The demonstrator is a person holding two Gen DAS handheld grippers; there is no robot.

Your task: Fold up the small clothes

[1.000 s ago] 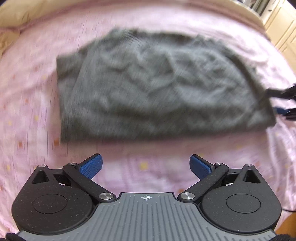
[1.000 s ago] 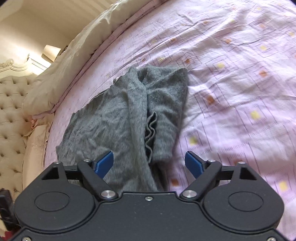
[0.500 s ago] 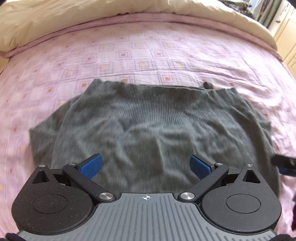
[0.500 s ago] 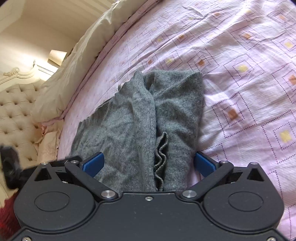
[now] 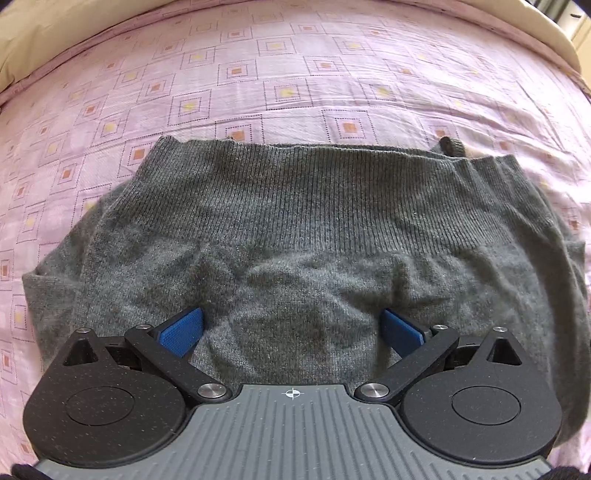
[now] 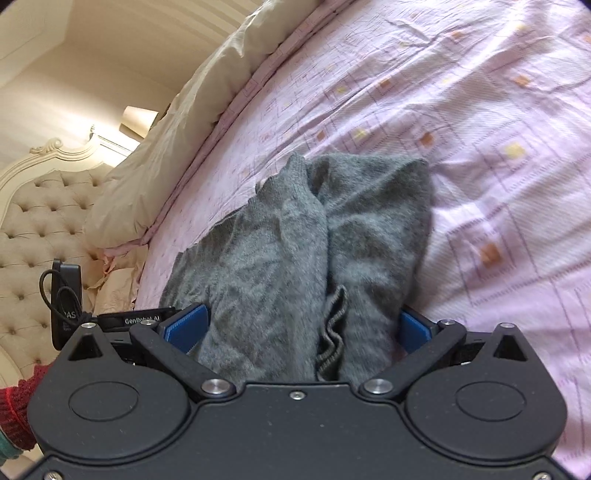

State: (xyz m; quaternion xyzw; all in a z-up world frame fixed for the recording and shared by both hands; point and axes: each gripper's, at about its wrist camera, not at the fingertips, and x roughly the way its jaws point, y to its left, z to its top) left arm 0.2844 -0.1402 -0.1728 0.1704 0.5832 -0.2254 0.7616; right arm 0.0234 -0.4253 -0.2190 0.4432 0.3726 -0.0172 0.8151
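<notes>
A grey knitted garment (image 5: pixel 295 221) lies partly folded on the pink patterned bedspread (image 5: pixel 280 74). My left gripper (image 5: pixel 291 326) is open and low over the garment's near edge, with its blue pads wide apart and wool bunched between them. In the right wrist view the same grey garment (image 6: pixel 303 251) shows as two thick folds with a ribbed hem between them. My right gripper (image 6: pixel 299 325) is open too, its pads on either side of those folds at the garment's end.
A cream duvet roll (image 6: pixel 177 147) and a tufted headboard (image 6: pixel 33 214) lie beyond the garment. A black device with a cable (image 6: pixel 64 295) and a red knitted sleeve (image 6: pixel 14 410) show at the left of the right wrist view. Cupboard doors (image 5: pixel 580 26) stand far right.
Both grippers have moved down and forward onto the garment, so its cloth now sits between each pair of pads. Both stay open.
</notes>
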